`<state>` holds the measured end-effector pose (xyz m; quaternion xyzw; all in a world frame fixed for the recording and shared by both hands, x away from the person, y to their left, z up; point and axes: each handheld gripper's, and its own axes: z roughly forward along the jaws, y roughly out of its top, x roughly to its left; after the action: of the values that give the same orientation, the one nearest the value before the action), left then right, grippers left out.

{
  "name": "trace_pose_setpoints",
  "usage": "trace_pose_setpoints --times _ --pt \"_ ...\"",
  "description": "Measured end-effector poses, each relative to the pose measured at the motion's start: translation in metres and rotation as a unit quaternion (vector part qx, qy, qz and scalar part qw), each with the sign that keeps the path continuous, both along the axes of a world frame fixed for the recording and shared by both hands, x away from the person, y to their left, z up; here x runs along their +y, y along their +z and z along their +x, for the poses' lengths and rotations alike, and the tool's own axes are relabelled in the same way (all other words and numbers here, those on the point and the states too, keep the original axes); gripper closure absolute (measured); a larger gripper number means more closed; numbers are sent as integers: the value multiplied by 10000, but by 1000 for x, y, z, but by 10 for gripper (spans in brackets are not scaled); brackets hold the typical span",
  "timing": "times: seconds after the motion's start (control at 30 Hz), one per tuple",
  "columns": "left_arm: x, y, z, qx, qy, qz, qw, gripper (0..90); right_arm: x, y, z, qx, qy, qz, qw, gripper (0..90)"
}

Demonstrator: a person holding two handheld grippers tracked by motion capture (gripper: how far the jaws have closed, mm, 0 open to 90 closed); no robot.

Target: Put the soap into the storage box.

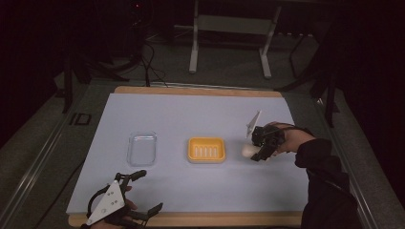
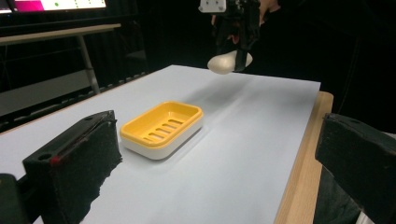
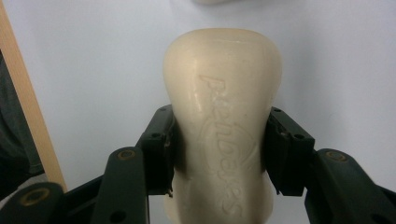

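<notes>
Soap (image 3: 223, 121) clamped in right claw (image 3: 219, 140), pads pressing both flanks, embossed lettering on top face blurred, lower end cut off by frame edge. Bar hangs clear above pale bench (image 1: 200, 114), right of yellow soap dish (image 1: 206, 149), well apart from it. Left claw (image 1: 145, 191) near front bench edge, jaws spread wide, nothing between them. Clear lid (image 1: 142, 148) left of dish, faint, hard to make out. Hand on left claw mostly cut off.
</notes>
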<state>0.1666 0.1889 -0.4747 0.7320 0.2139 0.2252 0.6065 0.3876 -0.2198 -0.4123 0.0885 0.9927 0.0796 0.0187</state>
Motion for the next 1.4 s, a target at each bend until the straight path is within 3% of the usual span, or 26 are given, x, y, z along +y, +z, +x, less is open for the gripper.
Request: trace_pose_setpoints --times 0.7,1.03,1.4 --pt "5 1 -5 -35 73 -23 10000 1 56 20 14 -75 637 137 9978 498" --pt "7 1 -8 -47 90 -34 9999 1 80 22 18 -80 921 378 9950 498" --pt "8 1 -9 -39 94 -33 9999 1 97 17 23 -27 1010 636 9928 498"
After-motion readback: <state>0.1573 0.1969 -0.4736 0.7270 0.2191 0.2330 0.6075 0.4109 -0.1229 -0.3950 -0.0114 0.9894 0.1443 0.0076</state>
